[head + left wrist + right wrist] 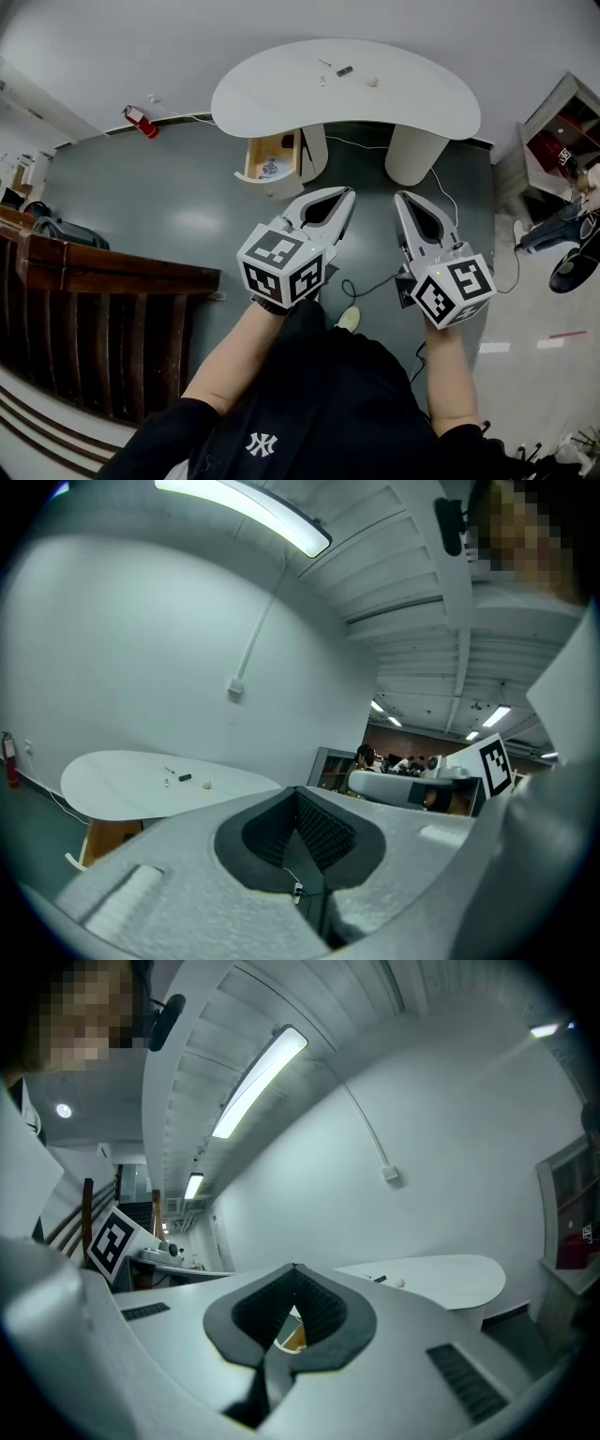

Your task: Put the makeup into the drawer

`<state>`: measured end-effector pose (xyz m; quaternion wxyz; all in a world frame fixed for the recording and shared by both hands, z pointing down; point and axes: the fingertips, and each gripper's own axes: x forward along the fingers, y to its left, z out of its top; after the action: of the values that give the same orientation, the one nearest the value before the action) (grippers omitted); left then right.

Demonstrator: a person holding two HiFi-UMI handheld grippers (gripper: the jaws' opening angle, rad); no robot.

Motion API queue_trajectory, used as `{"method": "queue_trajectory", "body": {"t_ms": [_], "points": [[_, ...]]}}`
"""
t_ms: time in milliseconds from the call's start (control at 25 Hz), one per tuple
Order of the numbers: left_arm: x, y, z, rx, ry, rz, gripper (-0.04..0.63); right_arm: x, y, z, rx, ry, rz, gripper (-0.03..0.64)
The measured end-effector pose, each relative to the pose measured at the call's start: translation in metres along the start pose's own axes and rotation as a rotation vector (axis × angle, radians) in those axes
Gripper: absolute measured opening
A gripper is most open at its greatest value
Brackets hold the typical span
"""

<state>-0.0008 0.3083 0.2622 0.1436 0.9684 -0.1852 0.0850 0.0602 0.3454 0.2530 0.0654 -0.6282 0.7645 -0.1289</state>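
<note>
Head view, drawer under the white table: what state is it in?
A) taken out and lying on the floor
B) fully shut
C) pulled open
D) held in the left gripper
C: the wooden drawer juts out from under the white table with its inside showing, and neither gripper is near it.

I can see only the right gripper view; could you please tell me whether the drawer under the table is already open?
Observer: Yes. In the head view the drawer stands pulled out beneath the left part of the table.
Operator: Thank you. Is anything in it?
Observer: A small patterned thing lies inside; I cannot tell what it is.
Operator: And how is the left gripper?
Observer: The left gripper is shut with nothing between its jaws, well short of the table.
</note>
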Motion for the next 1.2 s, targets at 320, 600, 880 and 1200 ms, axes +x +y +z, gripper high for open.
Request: {"method": "queue_trajectory", "body": {"t_ms": [320, 600, 880, 1200], "points": [[0.029, 0.019, 0.007, 0.008, 0.01, -0.015, 0.008, 0.026, -0.022, 0.001, 0.003, 0.019, -0.015, 0.015], [0.063, 0.069, 0.024, 0.008, 0.005, -0.042, 0.008, 0.083, -0.041, 0.006, -0.017, 0.037, -0.037, 0.015], [0.099, 0.136, 0.039, 0.012, 0.019, -0.061, 0.008, 0.154, -0.063, 0.006, 0.0, 0.055, -0.07, 0.015], [0.138, 0.204, 0.051, 0.0, 0.031, -0.103, 0.008, 0.232, -0.082, 0.002, 0.007, 0.082, -0.103, 0.015]]}}
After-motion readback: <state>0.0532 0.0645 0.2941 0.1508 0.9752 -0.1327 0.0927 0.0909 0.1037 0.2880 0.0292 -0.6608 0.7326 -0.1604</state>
